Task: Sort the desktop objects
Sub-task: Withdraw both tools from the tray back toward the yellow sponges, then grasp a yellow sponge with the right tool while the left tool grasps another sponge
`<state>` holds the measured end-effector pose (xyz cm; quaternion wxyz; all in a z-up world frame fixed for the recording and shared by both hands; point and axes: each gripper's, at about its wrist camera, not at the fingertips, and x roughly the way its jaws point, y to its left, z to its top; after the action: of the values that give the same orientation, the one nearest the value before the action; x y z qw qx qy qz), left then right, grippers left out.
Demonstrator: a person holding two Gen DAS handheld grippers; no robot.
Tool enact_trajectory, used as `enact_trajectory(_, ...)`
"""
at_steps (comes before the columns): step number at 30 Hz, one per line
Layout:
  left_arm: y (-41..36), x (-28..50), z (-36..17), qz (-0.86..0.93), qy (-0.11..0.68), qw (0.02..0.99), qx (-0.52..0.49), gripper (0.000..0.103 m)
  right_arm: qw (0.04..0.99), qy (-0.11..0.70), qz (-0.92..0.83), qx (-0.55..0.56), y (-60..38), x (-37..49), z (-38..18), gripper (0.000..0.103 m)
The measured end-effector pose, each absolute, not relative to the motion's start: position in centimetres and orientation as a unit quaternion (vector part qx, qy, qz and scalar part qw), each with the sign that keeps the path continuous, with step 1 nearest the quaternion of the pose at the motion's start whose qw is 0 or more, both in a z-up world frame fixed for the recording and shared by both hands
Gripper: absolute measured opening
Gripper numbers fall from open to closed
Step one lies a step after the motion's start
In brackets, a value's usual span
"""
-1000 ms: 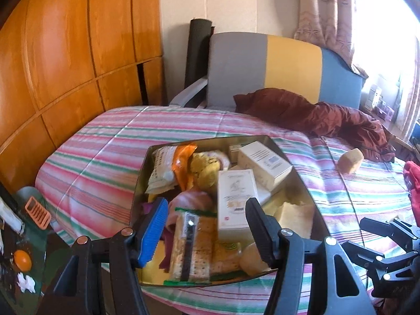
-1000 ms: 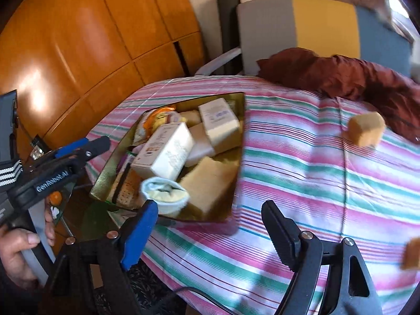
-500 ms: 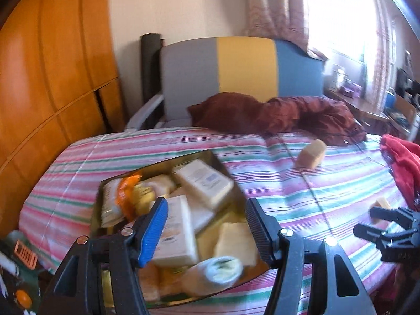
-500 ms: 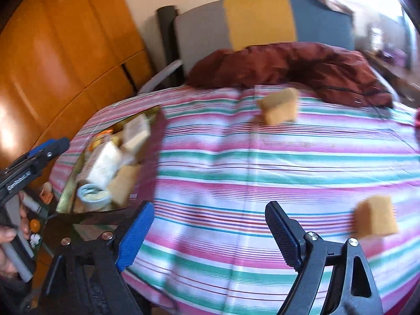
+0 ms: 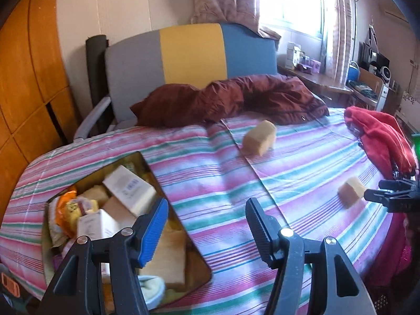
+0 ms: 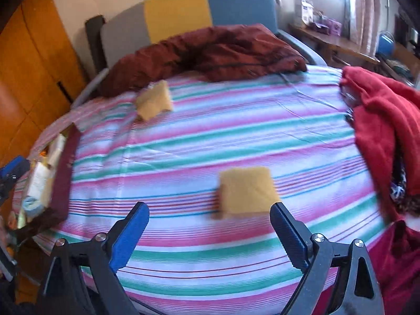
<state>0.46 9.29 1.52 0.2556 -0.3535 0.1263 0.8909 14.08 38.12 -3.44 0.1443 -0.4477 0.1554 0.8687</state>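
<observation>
Reaching for the next pick: right gripper (image 6: 210, 233) w/ jaws wide apart, just been opening, nothing between them yet. Near yellow block (image 6: 246, 191) lies on the striped cloth (image 6: 236, 136) just ahead of the pads, slightly toward the right finger. Next move, I'd judge: shift a bit right, drop so the pads straddle the block, close, then carry to the tray. Left gripper (image 5: 207, 225) about half apart, empty, hovering over the tray's (image 5: 168, 202) right edge; tray already packed w/ boxes & packets, so free room looks tight. Farther back, 2nd block (image 6: 155, 101) sits near the brown jacket (image 6: 210, 50), well apart from the first; prob. a later pick.
</observation>
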Motion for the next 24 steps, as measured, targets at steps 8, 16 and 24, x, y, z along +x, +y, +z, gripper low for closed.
enact_trajectory(8, 11.8, -0.6, 0.5, 0.869, 0.129, 0.283, -0.385, 0.063, 0.143, 0.148, 0.848, -0.489, 42.1, 11.5, -6.8, 0.094)
enact_trajectory(16, 14.6, -2.8, -0.5, 0.852, 0.128, 0.294, -0.414, 0.067, 0.133, 0.086, 0.84, -0.519, 40.9, 10.6, -8.8, 0.063)
enact_trajectory(24, 19.2, -5.5, -0.7, 0.84, 0.157, 0.315, -0.412, 0.069, 0.127, 0.103, 0.846, -0.508, 41.4, 10.5, -8.2, 0.062)
